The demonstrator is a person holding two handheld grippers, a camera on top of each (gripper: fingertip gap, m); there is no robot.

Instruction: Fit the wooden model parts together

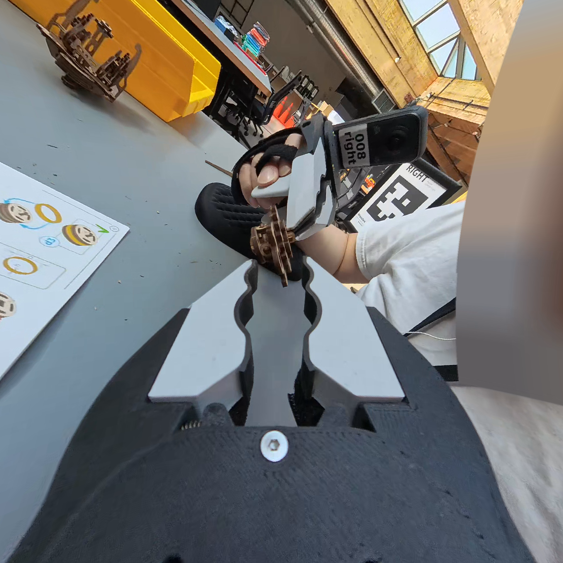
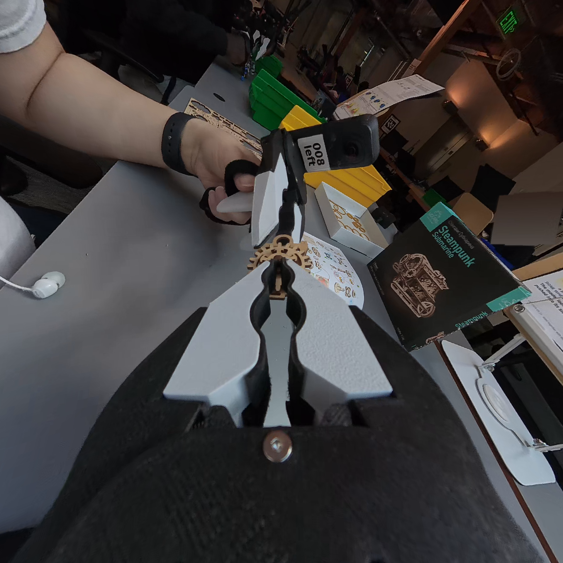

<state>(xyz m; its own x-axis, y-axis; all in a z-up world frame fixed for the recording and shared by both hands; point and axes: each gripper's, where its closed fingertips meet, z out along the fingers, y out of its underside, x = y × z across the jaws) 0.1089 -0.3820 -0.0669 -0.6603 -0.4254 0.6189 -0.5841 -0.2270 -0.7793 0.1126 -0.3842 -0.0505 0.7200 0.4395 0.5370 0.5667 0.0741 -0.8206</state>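
A small wooden gear assembly (image 2: 278, 257) is held above the grey table (image 2: 128, 243). My right gripper (image 2: 277, 268) is shut on it, with its axle piece between the pads. In the left wrist view the same gear assembly (image 1: 272, 243) hangs from the right gripper (image 1: 297, 233). My left gripper (image 1: 280, 268) is open, and the gear's lower edge sits just between its fingertips without being clamped. The left gripper (image 2: 274, 240) also shows in the right wrist view, tip to tip with mine. A partly built dark wooden model (image 1: 85, 58) stands at the far left of the table.
An instruction sheet (image 1: 45, 237) lies at the left and a yellow bin (image 1: 158, 51) stands behind the model. A black pad (image 1: 228, 213) lies under the right hand. The kit box (image 2: 441, 274), a white parts box (image 2: 347, 219), a punched wooden sheet (image 2: 222, 122) and an earbud (image 2: 48, 285) are around. My left and right fingertips are right by each other. The partly built dark wooden model (image 1: 85, 58) is about 35 cm from both grippers' fingertips.
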